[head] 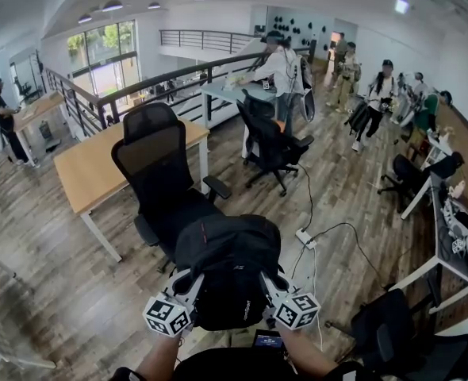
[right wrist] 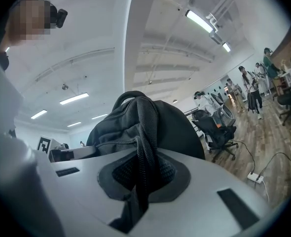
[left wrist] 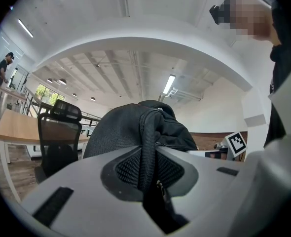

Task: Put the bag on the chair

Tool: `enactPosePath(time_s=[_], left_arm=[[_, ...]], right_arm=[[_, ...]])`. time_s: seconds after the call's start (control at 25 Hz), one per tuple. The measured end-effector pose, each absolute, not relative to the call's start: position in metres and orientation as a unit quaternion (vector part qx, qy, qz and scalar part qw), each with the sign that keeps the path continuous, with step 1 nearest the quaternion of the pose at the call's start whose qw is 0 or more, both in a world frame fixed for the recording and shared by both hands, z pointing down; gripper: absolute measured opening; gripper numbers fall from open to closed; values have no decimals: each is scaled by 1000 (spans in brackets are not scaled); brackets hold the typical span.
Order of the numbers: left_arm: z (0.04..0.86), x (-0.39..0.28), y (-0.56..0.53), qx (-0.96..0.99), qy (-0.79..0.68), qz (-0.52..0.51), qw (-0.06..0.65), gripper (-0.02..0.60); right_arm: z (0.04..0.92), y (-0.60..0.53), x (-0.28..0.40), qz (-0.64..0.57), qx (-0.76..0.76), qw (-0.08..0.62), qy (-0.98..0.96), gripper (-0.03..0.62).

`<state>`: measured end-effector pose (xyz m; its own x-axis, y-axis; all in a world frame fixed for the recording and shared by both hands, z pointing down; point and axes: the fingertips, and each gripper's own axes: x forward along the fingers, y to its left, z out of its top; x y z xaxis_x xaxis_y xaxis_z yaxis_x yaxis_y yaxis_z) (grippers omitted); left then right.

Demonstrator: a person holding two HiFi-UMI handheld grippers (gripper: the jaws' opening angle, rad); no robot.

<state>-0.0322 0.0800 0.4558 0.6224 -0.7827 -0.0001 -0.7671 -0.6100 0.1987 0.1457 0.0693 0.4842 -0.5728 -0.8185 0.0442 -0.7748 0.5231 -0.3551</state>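
Note:
A black backpack (head: 228, 267) hangs in the air in front of me, held from both sides just short of the black mesh office chair (head: 161, 182). My left gripper (head: 185, 286) is shut on a fold of the bag (left wrist: 146, 147) at its left. At the bag's right side my right gripper (head: 267, 286) is shut on another fold (right wrist: 144, 152). The chair's seat (head: 188, 211) is partly hidden behind the bag. In both gripper views the bag fills the middle and its fabric runs down between the jaws.
A wooden desk (head: 99, 165) stands left of the chair. Another black chair (head: 270, 143) is beyond it, and a power strip with cables (head: 305, 236) lies on the floor to the right. Several people stand at the far tables. A railing (head: 139, 86) runs behind.

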Motion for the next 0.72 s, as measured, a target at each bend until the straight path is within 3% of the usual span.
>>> enactPosePath(time_s=[0.72], left_arm=[[457, -26, -137, 870, -482, -36, 96, 60]], right_arm=[[478, -160, 151, -155, -401, 58, 901, 29]])
